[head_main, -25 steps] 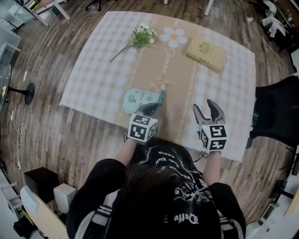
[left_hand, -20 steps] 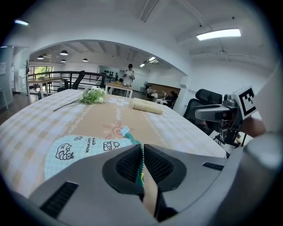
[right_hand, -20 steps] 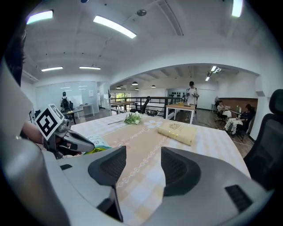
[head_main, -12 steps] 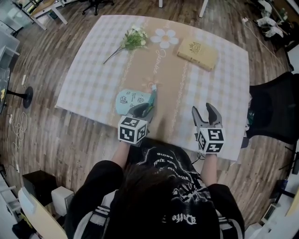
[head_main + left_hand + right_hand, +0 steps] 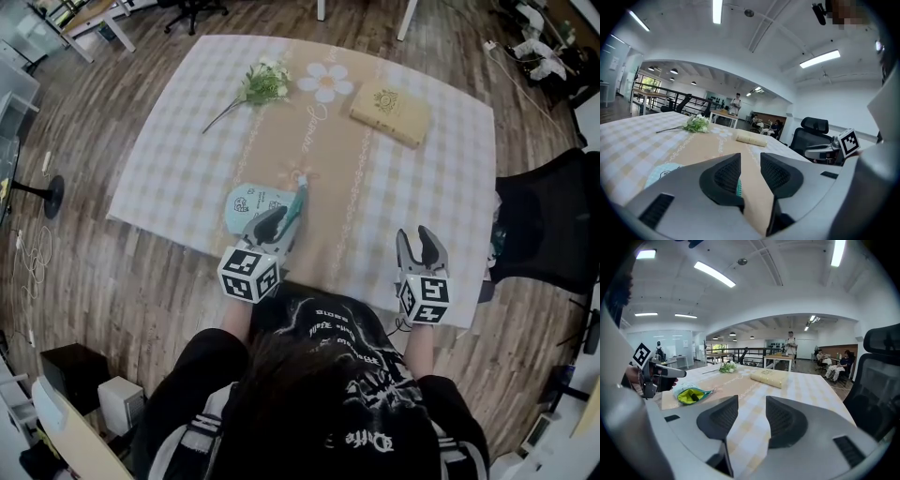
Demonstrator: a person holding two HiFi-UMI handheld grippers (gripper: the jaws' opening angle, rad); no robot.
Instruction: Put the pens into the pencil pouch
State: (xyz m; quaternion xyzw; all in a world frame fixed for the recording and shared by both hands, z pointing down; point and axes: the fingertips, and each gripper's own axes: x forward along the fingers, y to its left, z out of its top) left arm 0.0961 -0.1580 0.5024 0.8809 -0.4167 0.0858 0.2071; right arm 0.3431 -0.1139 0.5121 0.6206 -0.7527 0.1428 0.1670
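Opening beside the pouch (image 5: pixel 251 202), my left tool (image 5: pixel 272 223) holds nothing; my right tool (image 5: pixel 421 242), well apart, is closing empty. The pouch lies near the front edge of the worktop (image 5: pixel 422 169), mouth agape. Soft, light fabric, I judge: best pinched at its rim.

The pencil pouch (image 5: pixel 253 202) is pale mint with small dark prints, a teal zipper and yellow-green lining. It lies flat on its side by the table's (image 5: pixel 178 141) near edge, left of the table's middle. Its mouth gapes open, and a dark pen (image 5: pixel 693 397) lies inside.
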